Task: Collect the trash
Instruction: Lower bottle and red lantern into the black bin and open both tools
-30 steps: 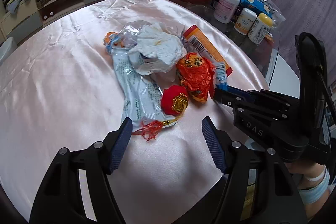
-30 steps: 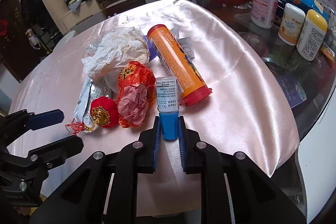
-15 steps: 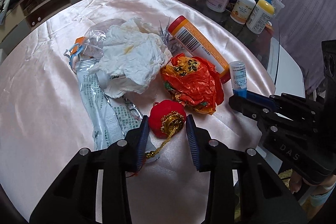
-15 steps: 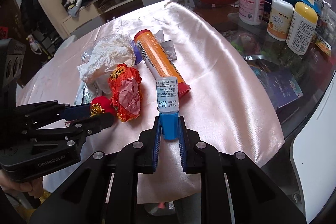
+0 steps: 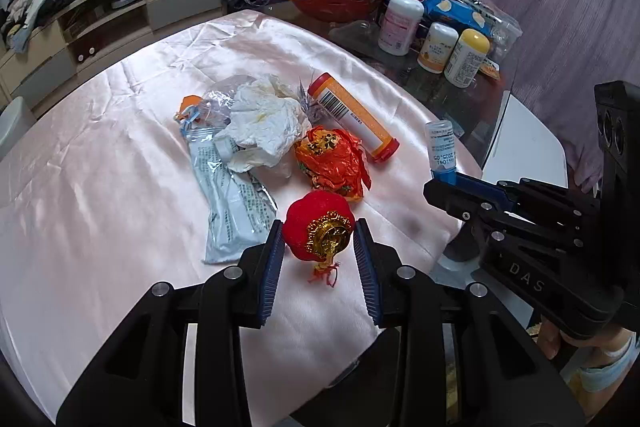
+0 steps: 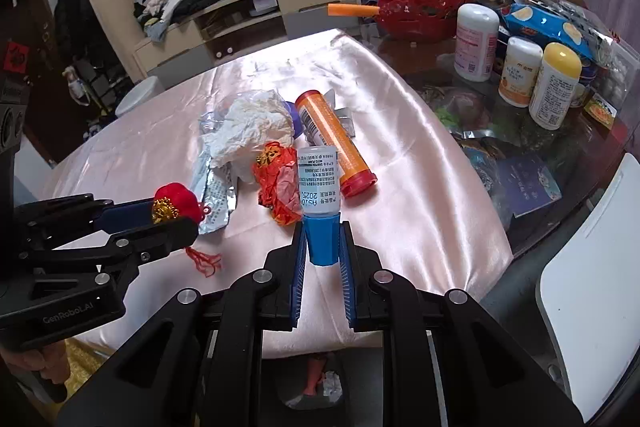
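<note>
My left gripper [image 5: 318, 239] is shut on a small red lantern ornament [image 5: 318, 233] with a gold emblem and red tassel, lifted off the pink cloth; it also shows in the right wrist view [image 6: 176, 205]. My right gripper [image 6: 322, 247] is shut on a small bottle with a blue cap [image 6: 319, 183], held above the table's near edge; it shows in the left wrist view [image 5: 441, 151] too. On the cloth lie crumpled white tissue [image 5: 266, 123], an orange-red wrapper [image 5: 332, 161], a silver foil packet [image 5: 232, 195] and an orange tube [image 5: 352, 115].
A bin with trash [image 6: 316, 383] sits on the floor below the right gripper. Pill bottles [image 6: 554, 91], a snack bag [image 6: 548, 27] and a red basket [image 6: 424, 7] stand on the glass table at the right. A white chair [image 6: 592, 267] is at the right.
My left gripper closed on the red lantern ornament and lifted it off the cloth. My right gripper drew back toward the table edge with the bottle.
</note>
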`<state>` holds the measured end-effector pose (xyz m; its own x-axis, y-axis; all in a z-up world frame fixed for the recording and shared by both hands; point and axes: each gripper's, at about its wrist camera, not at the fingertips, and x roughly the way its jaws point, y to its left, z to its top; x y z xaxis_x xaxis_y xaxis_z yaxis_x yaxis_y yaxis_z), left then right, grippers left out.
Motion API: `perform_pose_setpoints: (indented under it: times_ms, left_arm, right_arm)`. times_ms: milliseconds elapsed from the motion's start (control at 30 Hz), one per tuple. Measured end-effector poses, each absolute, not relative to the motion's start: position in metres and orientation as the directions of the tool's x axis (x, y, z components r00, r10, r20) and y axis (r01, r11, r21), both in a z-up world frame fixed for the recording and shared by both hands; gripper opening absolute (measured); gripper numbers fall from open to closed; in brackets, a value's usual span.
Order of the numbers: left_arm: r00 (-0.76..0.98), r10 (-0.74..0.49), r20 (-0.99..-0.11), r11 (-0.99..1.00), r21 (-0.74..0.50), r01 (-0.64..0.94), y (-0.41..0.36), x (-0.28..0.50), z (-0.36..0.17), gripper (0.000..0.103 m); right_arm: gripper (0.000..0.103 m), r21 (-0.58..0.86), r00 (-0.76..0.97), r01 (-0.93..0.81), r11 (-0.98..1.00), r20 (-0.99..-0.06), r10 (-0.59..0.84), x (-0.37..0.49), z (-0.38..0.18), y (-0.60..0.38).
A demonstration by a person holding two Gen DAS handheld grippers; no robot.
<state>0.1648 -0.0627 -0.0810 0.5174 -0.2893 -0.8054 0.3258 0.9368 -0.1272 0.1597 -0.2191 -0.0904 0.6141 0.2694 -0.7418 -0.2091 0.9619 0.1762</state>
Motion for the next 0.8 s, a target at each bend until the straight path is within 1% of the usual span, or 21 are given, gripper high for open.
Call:
perform_pose_setpoints:
  times_ms: [167, 300, 467, 633, 800]
  left_arm:
    - [0.527, -0.312, -0.79, 0.94, -0.179, 0.289, -0.046, 0.131, -0.071, 0.034]
    - [0.513, -0.307, -0.801, 0.944, -0.189, 0.27, -0.039, 0.104, -0.079, 0.034]
    - [0.483, -0.319, -0.816, 0.941, -0.212, 0.264, -0.034, 0.068, -0.098, 0.034]
    - [0.447, -0.349, -0.824, 0.93, -0.248, 0.271, -0.037, 0.039, -0.127, 0.034]
    - [0.397, -0.339, -0.853, 0.931, -0.245, 0.27, -0.043, 0.024, -0.159, 0.034]
  right_arm:
    - [0.018, 0.153, 0.628, -0.199, 0.968, -0.739, 0.246, 0.128, -0.08, -0.218]
    - [0.018, 0.148, 0.626, -0.192, 0.97, -0.743, 0.237, 0.104, -0.077, -0.22]
    - [0.018, 0.161, 0.61, -0.192, 0.968, -0.753, 0.246, 0.074, -0.081, -0.22]
    - [0.018, 0.187, 0.569, -0.187, 0.964, -0.78, 0.262, 0.051, -0.103, -0.218]
    - [0.018, 0.199, 0.525, -0.184, 0.963, -0.808, 0.267, 0.036, -0.125, -0.213]
